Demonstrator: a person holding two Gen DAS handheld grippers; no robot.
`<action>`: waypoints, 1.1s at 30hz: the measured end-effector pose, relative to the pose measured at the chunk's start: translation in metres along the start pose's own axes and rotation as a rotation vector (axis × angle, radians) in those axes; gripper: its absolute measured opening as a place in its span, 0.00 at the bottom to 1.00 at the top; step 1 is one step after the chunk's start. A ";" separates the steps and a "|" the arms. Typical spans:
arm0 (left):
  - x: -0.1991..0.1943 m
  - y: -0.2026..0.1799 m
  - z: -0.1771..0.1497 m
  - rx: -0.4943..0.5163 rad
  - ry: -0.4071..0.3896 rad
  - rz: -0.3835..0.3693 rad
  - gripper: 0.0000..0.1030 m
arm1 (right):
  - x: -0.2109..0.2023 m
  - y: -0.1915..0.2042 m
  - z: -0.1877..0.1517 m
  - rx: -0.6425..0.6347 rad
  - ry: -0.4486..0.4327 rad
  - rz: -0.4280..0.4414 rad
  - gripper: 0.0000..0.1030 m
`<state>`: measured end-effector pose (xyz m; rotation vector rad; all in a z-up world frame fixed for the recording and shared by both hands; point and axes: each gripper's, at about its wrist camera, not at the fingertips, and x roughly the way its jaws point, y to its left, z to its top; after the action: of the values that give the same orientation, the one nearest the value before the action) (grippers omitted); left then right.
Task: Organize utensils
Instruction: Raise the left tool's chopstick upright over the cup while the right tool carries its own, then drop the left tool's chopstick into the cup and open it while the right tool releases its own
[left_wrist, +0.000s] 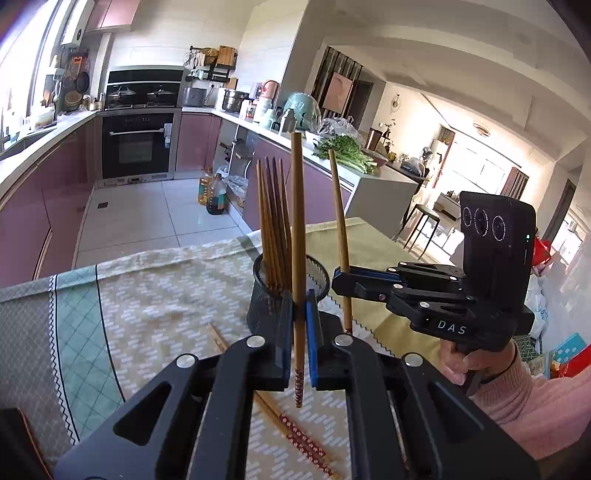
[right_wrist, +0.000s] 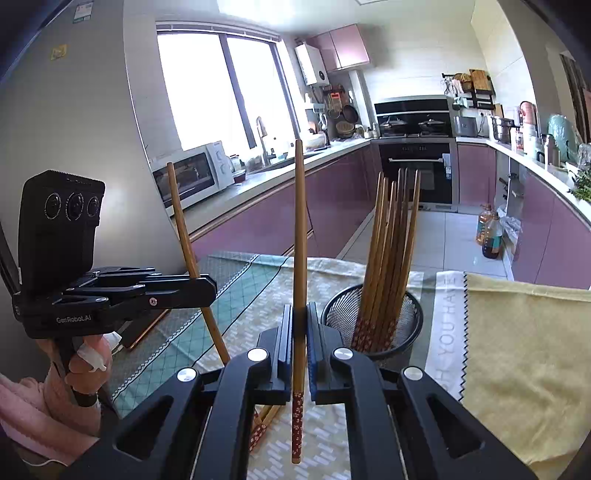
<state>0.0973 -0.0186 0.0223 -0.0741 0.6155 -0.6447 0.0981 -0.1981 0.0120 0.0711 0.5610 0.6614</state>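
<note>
Big picture first: the desk (left_wrist: 155, 288) wears a woven cloth in green, grey and cream zigzag, and the right wrist view alone shows a plain yellow cloth (right_wrist: 517, 350) with a sawtooth edge laid over its right side. Only the left wrist view takes in the bright living room beyond the kitchen and the bundle of leafy greens (left_wrist: 343, 151) on the far counter; only the right wrist view catches the window and the white microwave (right_wrist: 192, 173).

On to the round black mesh holder (right_wrist: 406, 306), standing on the desk with a sheaf of wooden chopsticks (right_wrist: 391, 251) upright in it, red patterned ends down.

The left tool (left_wrist: 300, 332) is clamped tight on one chopstick (left_wrist: 297, 221), slim tapered wood, held almost upright just in front of the holder. The right tool (right_wrist: 300, 332) is likewise pinched shut on its own chopstick (right_wrist: 300, 236), red flowered end hanging below the blue pads, just left of the holder.

Smallest last: loose chopsticks on the desk (left_wrist: 295, 432) lie flat under the left tool.
</note>
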 end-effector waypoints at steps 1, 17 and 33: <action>0.000 -0.001 0.004 0.001 -0.008 0.000 0.07 | 0.000 0.000 0.002 -0.002 -0.007 -0.005 0.06; -0.004 -0.018 0.056 0.059 -0.118 -0.007 0.07 | -0.016 -0.006 0.041 -0.028 -0.117 -0.050 0.06; 0.016 -0.029 0.076 0.104 -0.156 0.045 0.07 | -0.009 -0.015 0.059 -0.025 -0.174 -0.081 0.06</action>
<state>0.1341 -0.0610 0.0838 -0.0131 0.4316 -0.6198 0.1310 -0.2084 0.0629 0.0807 0.3862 0.5768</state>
